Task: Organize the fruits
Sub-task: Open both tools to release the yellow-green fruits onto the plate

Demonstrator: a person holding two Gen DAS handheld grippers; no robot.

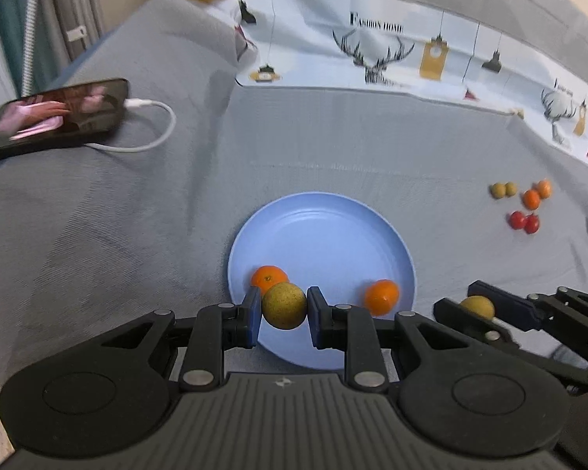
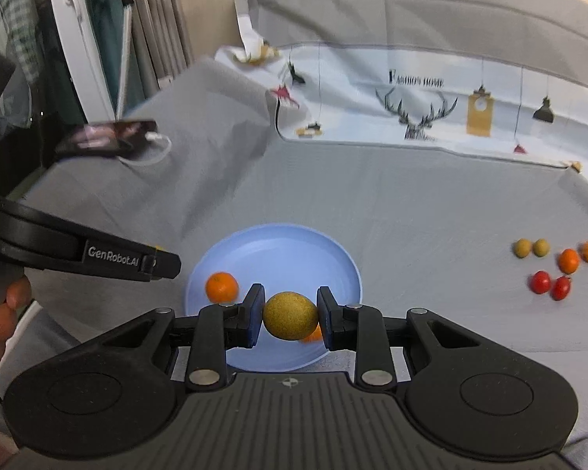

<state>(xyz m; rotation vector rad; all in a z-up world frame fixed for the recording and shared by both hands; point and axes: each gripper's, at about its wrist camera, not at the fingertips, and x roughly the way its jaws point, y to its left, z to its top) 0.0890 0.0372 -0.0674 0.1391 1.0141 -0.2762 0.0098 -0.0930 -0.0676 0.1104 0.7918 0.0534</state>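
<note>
Gripping one yellow-green round fruit (image 1: 284, 305) between closed pads, the left gripper (image 1: 284, 307) hangs over the blue plate's (image 1: 321, 235) lower edge; the right gripper (image 2: 290, 315), clamped on another (image 2: 290, 315), hangs likewise. Loose fruits (image 1: 523, 203) lie far right.

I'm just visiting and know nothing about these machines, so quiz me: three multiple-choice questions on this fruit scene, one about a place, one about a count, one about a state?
1. Where do the two oranges lie?
A. on the blue plate
B. on the phone
C. on the printed cloth

2. How many red fruits lie on the grey sheet?
A. none
B. two
C. five

3. What is the left gripper doing?
A. standing open and empty
B. pinching a red fruit
C. shut on a yellow-green fruit

Answers: 1 A, both oranges sit inside the blue plate. 2 B, a pair of red fruits. 3 C, the left gripper pads press the yellow-green fruit.
</note>
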